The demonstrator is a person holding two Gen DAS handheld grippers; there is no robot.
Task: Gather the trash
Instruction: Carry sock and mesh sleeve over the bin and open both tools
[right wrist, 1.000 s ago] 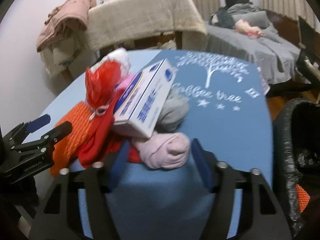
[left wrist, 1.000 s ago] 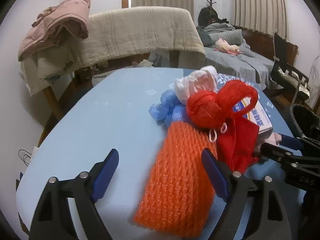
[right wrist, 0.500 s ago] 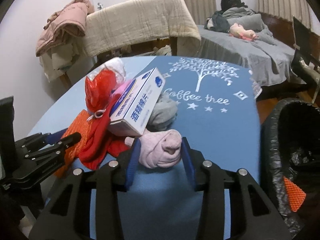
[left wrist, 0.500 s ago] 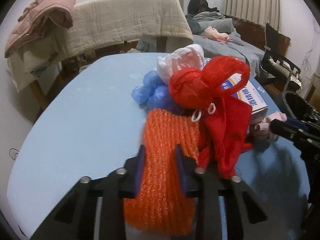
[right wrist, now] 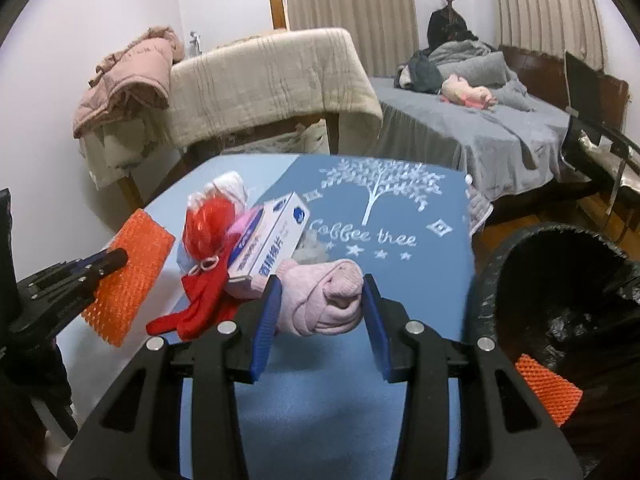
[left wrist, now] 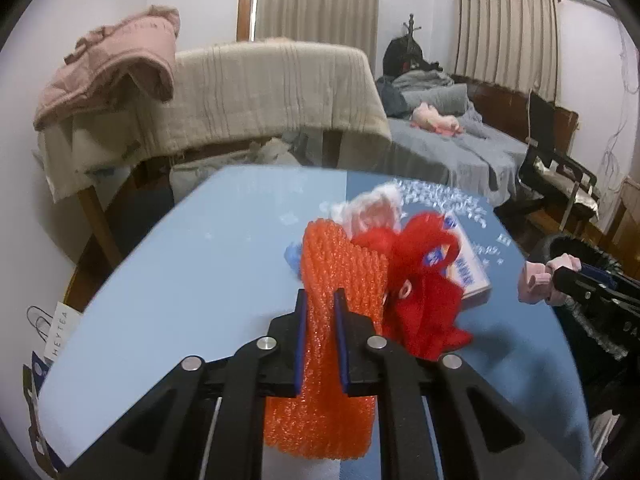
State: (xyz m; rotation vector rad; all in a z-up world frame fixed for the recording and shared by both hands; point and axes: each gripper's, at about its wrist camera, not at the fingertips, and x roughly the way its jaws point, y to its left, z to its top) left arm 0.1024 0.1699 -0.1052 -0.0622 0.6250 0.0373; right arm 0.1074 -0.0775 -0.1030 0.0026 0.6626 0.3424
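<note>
My left gripper (left wrist: 321, 304) is shut on an orange foam net sleeve (left wrist: 336, 276) and holds it lifted above the blue table (left wrist: 192, 280); the sleeve also shows in the right wrist view (right wrist: 132, 268). My right gripper (right wrist: 318, 292) is shut on a rolled pink cloth (right wrist: 324, 296), lifted off the table; the cloth also shows in the left wrist view (left wrist: 538, 278). A pile remains on the table: a red plastic bag (right wrist: 208, 236), a white box (right wrist: 272, 236), a white bag (right wrist: 228, 184).
A black-lined trash bin (right wrist: 560, 280) stands right of the table, with an orange net piece (right wrist: 546, 388) in it. A chair draped with a beige blanket (right wrist: 272, 80) is behind the table. A bed (right wrist: 500, 120) is at the back right.
Both grippers closed, the left on the orange net sleeve and the right on the pink cloth roll, and both lifted their items off the table.
</note>
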